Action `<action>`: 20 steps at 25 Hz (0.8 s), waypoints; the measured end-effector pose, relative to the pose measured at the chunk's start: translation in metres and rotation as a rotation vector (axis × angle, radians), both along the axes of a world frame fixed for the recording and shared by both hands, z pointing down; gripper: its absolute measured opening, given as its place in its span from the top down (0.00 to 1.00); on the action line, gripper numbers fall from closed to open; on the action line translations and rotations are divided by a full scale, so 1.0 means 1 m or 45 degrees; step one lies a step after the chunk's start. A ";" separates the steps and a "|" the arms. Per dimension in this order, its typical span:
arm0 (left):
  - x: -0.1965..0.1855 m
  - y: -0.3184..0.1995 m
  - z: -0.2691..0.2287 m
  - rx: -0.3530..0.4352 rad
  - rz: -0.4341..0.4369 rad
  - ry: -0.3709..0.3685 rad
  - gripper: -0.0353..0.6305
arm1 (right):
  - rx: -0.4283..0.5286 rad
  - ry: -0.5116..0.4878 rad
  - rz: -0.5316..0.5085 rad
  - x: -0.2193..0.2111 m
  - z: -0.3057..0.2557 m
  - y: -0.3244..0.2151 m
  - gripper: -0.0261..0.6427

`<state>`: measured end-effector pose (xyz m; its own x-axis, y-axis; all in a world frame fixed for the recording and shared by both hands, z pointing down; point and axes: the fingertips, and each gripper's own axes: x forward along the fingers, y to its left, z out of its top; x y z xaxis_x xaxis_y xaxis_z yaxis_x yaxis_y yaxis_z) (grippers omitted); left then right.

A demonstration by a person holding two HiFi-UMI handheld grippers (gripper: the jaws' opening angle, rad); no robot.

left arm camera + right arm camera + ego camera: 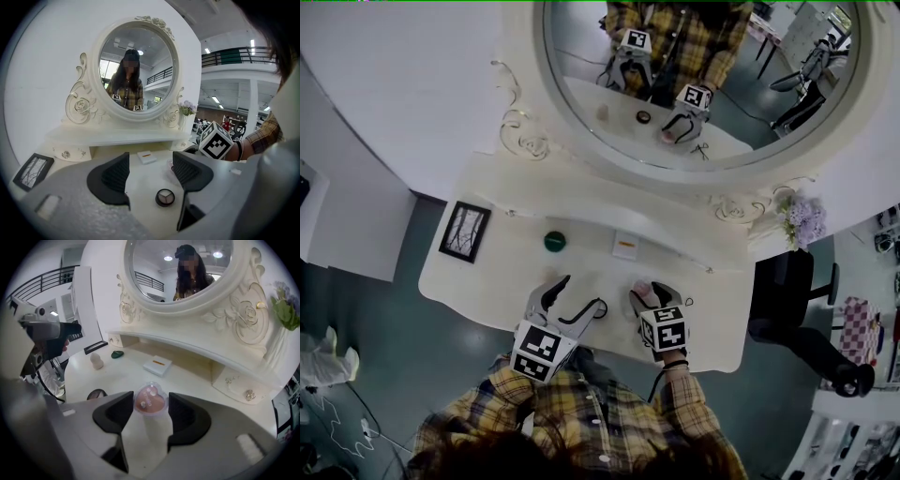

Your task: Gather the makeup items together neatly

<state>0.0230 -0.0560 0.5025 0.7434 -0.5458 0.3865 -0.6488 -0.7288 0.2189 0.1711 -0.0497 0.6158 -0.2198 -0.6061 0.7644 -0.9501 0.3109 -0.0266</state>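
The person in the yellow plaid shirt stands at the cream-white dressing bench (511, 267) with the round carved-frame mirror (581, 141) above it. The right gripper (651, 300) is clamped on a pink heart-shaped makeup case with a clear lid (150, 399), a pad pressed on each side, near the front edge of the bench; I cannot tell whether it is clear of the surface. The left gripper (150, 169) hangs just beside it with its jaws apart and nothing between the pads; a small round dark eyeshadow compact (165, 197) lies on the bench just below them. Further back lie a flat white box with an orange mark (625, 245), a round dark green item (555, 241) and a beige egg-shaped makeup sponge (97, 361), all well apart. A black picture frame (465, 231) rests at the bench's left end.
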 end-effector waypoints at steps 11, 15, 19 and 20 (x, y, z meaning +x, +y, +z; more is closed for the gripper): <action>-0.016 -0.012 -0.003 0.007 -0.054 0.008 0.53 | 0.200 0.042 -0.147 -0.032 -0.059 -0.052 0.61; -0.022 -0.022 -0.002 0.014 -0.080 0.009 0.53 | 0.267 0.045 -0.212 -0.049 -0.083 -0.079 0.61; -0.026 -0.033 -0.003 0.029 -0.087 0.010 0.53 | 0.326 0.064 -0.268 -0.064 -0.097 -0.108 0.61; -0.027 -0.035 -0.003 0.028 -0.088 0.007 0.53 | 0.334 0.066 -0.282 -0.068 -0.099 -0.115 0.61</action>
<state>-0.0035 -0.0909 0.4997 0.7061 -0.6041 0.3695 -0.6963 -0.6872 0.2070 0.1032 -0.1649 0.5164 -0.3327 -0.7255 0.6025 -0.8568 0.4995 0.1283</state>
